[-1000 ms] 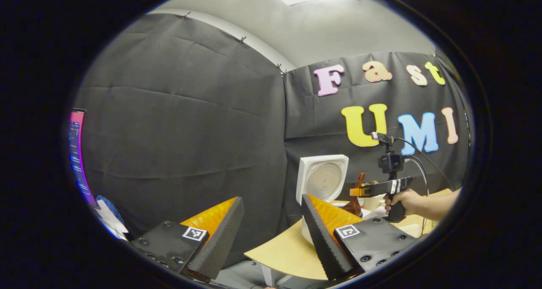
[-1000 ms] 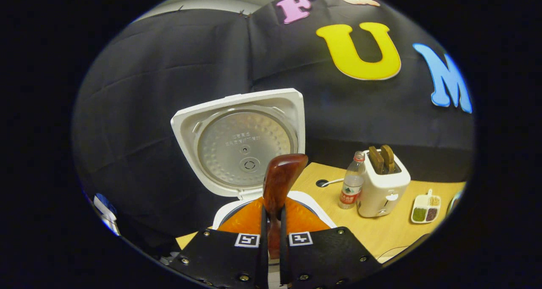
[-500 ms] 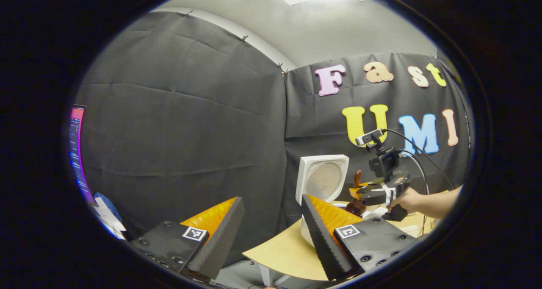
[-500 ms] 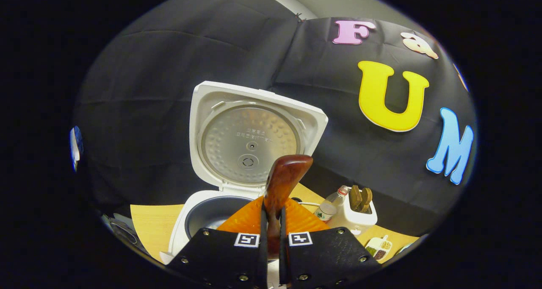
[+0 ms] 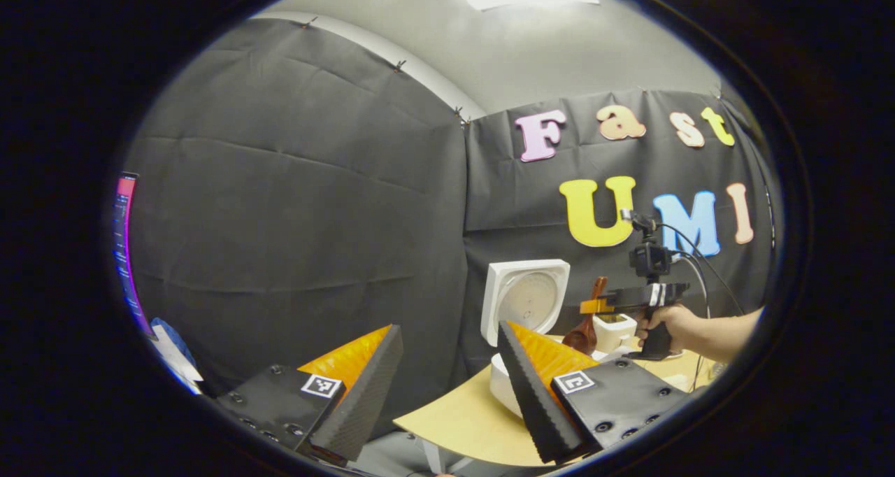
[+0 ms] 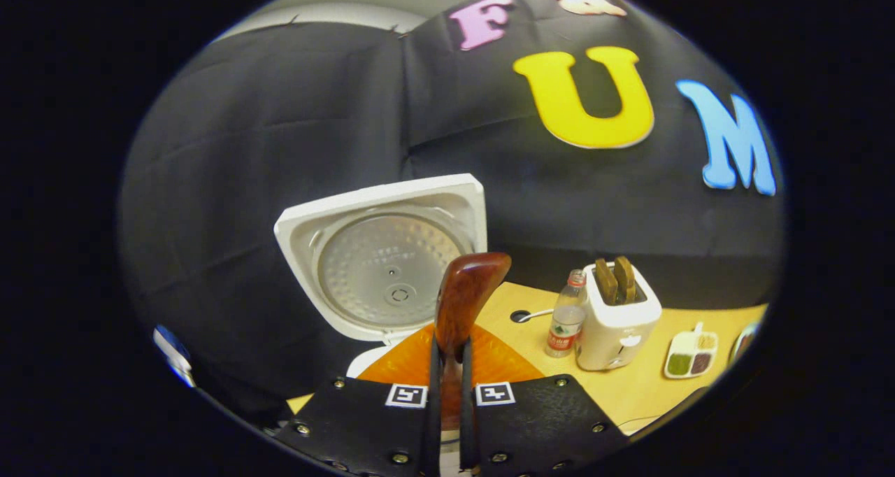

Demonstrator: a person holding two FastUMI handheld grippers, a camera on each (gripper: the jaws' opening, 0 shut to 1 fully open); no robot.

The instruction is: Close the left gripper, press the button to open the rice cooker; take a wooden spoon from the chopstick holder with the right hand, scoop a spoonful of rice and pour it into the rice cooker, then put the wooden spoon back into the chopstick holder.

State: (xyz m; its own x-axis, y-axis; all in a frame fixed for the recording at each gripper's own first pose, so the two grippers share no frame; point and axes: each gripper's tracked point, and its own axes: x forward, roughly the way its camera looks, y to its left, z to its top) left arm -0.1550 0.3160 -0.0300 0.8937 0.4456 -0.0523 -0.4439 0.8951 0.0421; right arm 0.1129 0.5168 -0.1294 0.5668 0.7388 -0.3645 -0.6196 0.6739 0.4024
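Polished reddish wood fills the grip of the right gripper (image 6: 447,393), whose two fingers press on the handle of the wooden spoon (image 6: 467,296), its end rising ahead of the tool. The rice cooker (image 6: 377,253) stands just beyond the fingers with its lid raised. In the left gripper view the spoon's bowl (image 5: 582,338) hangs below that gripper, over the pot's side. The risk, as judged here, is a tilted bowl spilling grains onto the table (image 6: 629,386) (whether rice lies in it cannot be told), or the handle slipping in a narrow pinch. The upright lid ahead is the edge to mind on any lift. To the tool's right stand a bottle (image 6: 563,317) and a toaster (image 6: 618,317), with bare tabletop nearer in. The left gripper (image 5: 447,386) waits well apart, fingers spread and empty.
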